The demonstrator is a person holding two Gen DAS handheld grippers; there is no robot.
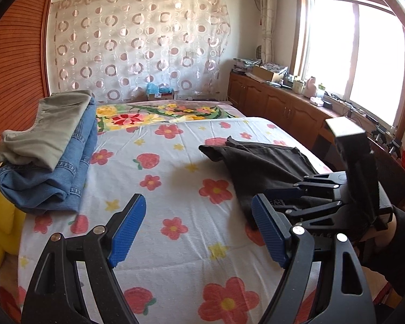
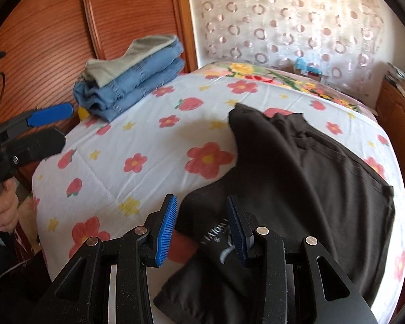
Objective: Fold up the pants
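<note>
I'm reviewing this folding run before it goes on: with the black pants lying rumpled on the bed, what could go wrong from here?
1. The black pants lie bunched and overlapping, so the open right tongs over the waistband may pinch several layers and fold them crooked.
2. The left tongs hang open over the bare floral sheet; a low grab could catch the sheet as well.
3. A wide sweep could knock the folded stack by the headboard.

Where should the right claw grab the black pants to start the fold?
Take the black pants at the near end hanging over the bed edge, coming from the front. That end lies flat between the open right claw pads already.
</note>
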